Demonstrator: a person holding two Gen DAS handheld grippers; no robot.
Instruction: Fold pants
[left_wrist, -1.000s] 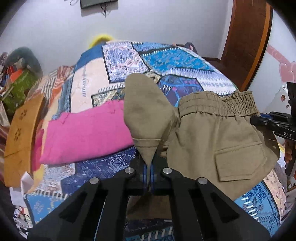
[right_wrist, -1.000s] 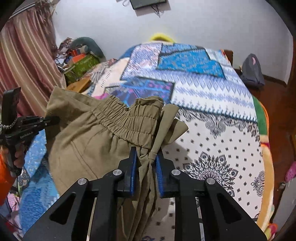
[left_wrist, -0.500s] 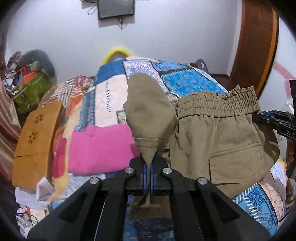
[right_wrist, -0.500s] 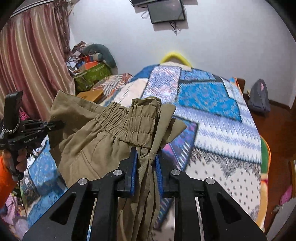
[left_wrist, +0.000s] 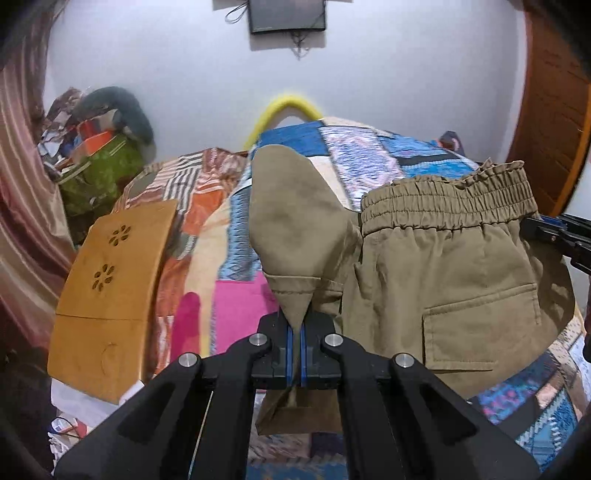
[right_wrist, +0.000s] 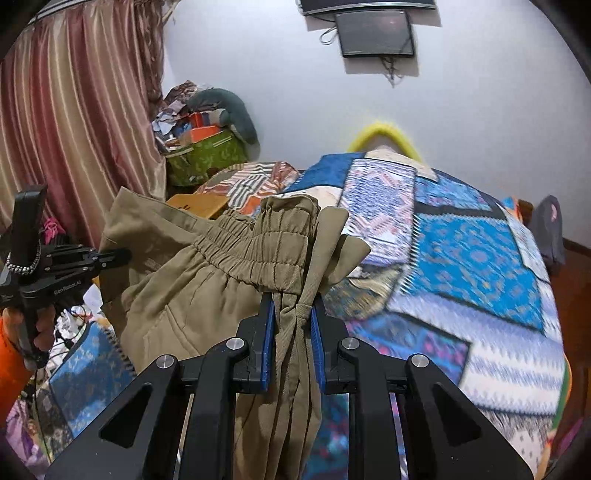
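Note:
Khaki pants (left_wrist: 450, 280) with an elastic waistband and a back pocket hang in the air over the bed. My left gripper (left_wrist: 294, 343) is shut on one corner of the pants, and a flap of cloth stands up above it. My right gripper (right_wrist: 292, 332) is shut on the bunched waistband of the pants (right_wrist: 207, 295) at the other end. The right gripper shows at the right edge of the left wrist view (left_wrist: 554, 236). The left gripper shows at the left of the right wrist view (right_wrist: 85, 258).
A bed with a patchwork quilt (right_wrist: 461, 258) lies below. A folded pink garment (left_wrist: 236, 314) lies on it. A wooden board (left_wrist: 110, 288) leans at the left. Boxes and clutter (right_wrist: 203, 147) stand by the curtain (right_wrist: 74, 129). A door (left_wrist: 554, 110) is at the right.
Both grippers have lifted the pants higher. Both views tilted upward, so more wall and the wall screen show now. The grips are unchanged.

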